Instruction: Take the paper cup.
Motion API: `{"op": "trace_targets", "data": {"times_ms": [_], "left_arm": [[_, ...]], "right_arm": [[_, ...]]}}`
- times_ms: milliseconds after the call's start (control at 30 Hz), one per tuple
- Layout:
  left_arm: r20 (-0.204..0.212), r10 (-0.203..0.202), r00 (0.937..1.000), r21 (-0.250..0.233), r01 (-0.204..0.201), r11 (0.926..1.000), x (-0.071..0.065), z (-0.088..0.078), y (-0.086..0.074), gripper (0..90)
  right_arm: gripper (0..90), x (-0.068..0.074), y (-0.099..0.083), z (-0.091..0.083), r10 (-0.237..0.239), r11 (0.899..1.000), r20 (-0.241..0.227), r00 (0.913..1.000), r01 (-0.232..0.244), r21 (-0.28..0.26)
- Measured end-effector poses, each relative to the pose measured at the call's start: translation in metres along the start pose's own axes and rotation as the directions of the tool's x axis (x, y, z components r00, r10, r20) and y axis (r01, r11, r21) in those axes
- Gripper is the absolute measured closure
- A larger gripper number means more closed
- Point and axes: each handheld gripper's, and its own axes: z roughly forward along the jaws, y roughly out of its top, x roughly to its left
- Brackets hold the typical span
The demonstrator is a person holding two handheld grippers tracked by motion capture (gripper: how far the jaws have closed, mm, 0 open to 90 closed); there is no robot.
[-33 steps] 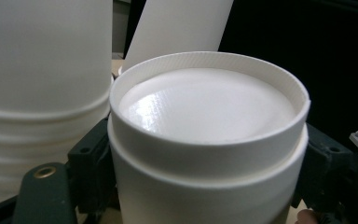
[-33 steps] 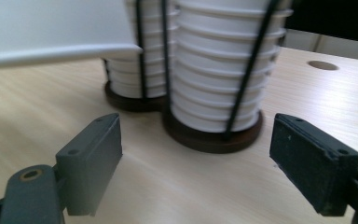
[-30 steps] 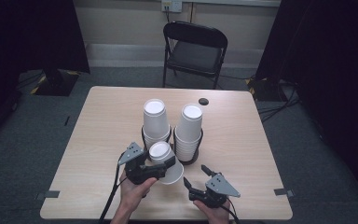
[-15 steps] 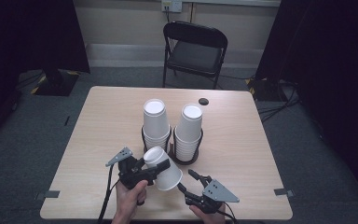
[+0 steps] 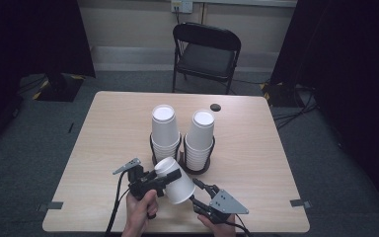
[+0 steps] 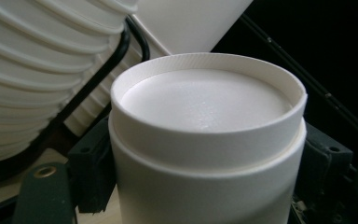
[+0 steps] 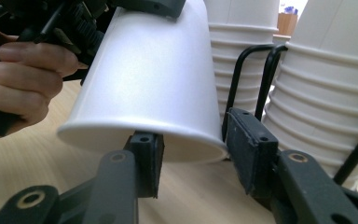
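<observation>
My left gripper (image 5: 168,171) is shut on the base end of a white paper cup (image 5: 176,183), which lies tilted with its mouth down and toward the right gripper. In the left gripper view the cup's base (image 6: 205,100) faces the camera between the black pads (image 6: 91,175); a second rim just below it suggests two nested cups. My right gripper (image 5: 196,193) sits at the cup's mouth. Its jaws have just been closing, and the right part of the cup's rim (image 7: 191,154) lies between its pads (image 7: 249,147). I see no firm squeeze on the rim.
Two tall stacks of upturned white cups (image 5: 164,129) (image 5: 200,136) stand in a black wire holder (image 5: 196,171) mid-table, just beyond the grippers. A small black disc (image 5: 215,106) lies near the far edge of the wooden table (image 5: 103,148). A black folding chair (image 5: 205,54) stands behind.
The right gripper's jaws have narrowed around the cup's rim. The left hand has shifted slightly left, tipping the cup's mouth more toward the right gripper.
</observation>
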Motion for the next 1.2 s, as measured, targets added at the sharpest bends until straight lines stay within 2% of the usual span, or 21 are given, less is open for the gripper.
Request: {"op": "trace_targets", "data": {"times_ms": [100, 233, 367, 467, 500, 567, 667, 800, 833, 900, 933, 967, 1000, 1033, 1067, 1167, 1200], "left_arm": [[0.030, -0.011, 0.9995, 0.010, 0.010, 0.9999, -0.004, 0.002, -0.002, 21.4], [0.046, -0.024, 0.9986, 0.002, 0.024, 0.9997, -0.007, 0.004, -0.003, 21.4], [0.062, -0.020, 0.9979, 0.010, 0.019, 0.9998, -0.009, 0.006, -0.005, 21.1], [0.062, -0.016, 0.9979, 0.010, 0.016, 0.9998, -0.008, 0.006, -0.006, 20.4], [0.066, -0.015, 0.9977, 0.011, 0.014, 0.9998, -0.008, 0.006, -0.006, 19.7], [0.058, 0.033, 0.9978, 0.007, -0.034, 0.9994, -0.008, 0.005, -0.005, 17.7], [0.056, 0.028, 0.9981, 0.006, -0.028, 0.9996, -0.008, 0.004, -0.003, 16.2], [0.054, 0.047, 0.9974, -0.003, -0.047, 0.9989, -0.007, 0.003, -0.001, 15.5], [0.033, 0.044, 0.9985, -0.020, -0.044, 0.9988, -0.006, 0.001, 0.000, 15.5], [0.033, 0.037, 0.9988, -0.023, -0.036, 0.9991, -0.005, 0.001, 0.001, 15.6], [0.054, 0.011, 0.9985, -0.031, -0.010, 0.9995, -0.003, 0.000, 0.002, 15.6], [0.061, 0.009, 0.9981, -0.040, -0.006, 0.9992, -0.002, 0.000, 0.006, 15.7], [0.025, 0.035, 0.9991, -0.044, -0.034, 0.9985, -0.003, 0.000, 0.007, 15.7], [0.010, 0.059, 0.9982, -0.045, -0.059, 0.9972, -0.003, 0.000, 0.009, 15.0], [0.010, 0.059, 0.9982, -0.045, -0.059, 0.9972, -0.003, 0.000, 0.009, 15.6], [-0.009, 0.115, 0.9933, -0.049, -0.115, 0.9921, -0.005, 0.000, 0.014, 15.5], [-0.011, 0.119, 0.9928, -0.057, -0.120, 0.9912, -0.005, 0.000, 0.015, 15.6]], "right_arm": [[58.3, 0.000, 0.002, 0.004, -0.005, 1.000, -0.012, 0.9999, 0.005, -0.022], [58.6, 0.000, 0.005, 0.009, -0.026, 0.999, 0.004, 0.9997, 0.026, -0.041], [60.4, 0.000, 0.006, 0.011, -0.033, 0.998, 0.017, 0.9993, 0.034, -0.052], [64.9, 0.000, 0.005, 0.011, -0.041, 0.998, 0.028, 0.9988, 0.042, -0.051], [72.8, -0.001, 0.005, 0.010, -0.037, 0.997, 0.043, 0.9984, 0.039, -0.062], [78.3, -0.001, 0.005, 0.009, -0.038, 0.997, 0.049, 0.9981, 0.042, -0.067], [83.6, -0.001, 0.004, 0.009, -0.045, 0.995, 0.050, 0.9977, 0.049, -0.081], [84.5, -0.001, 0.004, 0.009, -0.040, 0.995, 0.045, 0.9982, 0.044, -0.085], [85.3, -0.001, 0.004, 0.008, -0.039, 0.996, 0.045, 0.9982, 0.043, -0.084], [85.5, 0.000, 0.004, 0.008, -0.033, 0.996, 0.048, 0.9983, 0.037, -0.084], [85.7, 0.000, 0.005, 0.007, -0.022, 0.996, 0.050, 0.9985, 0.026, -0.084], [85.9, -0.001, 0.005, 0.005, -0.016, 0.996, 0.055, 0.9984, 0.021, -0.084], [86.0, -0.002, 0.005, 0.005, -0.012, 0.996, 0.054, 0.9985, 0.016, -0.082], [86.0, -0.002, 0.005, 0.004, -0.006, 0.997, 0.051, 0.9987, 0.010, -0.078], [86.0, -0.002, 0.005, 0.004, -0.006, 0.997, 0.051, 0.9987, 0.010, -0.078], [86.1, -0.003, 0.004, 0.004, 0.002, 0.998, 0.044, 0.9990, 0.001, -0.070], [86.2, -0.003, 0.004, 0.004, 0.000, 0.998, 0.037, 0.9993, 0.002, -0.056]]}}
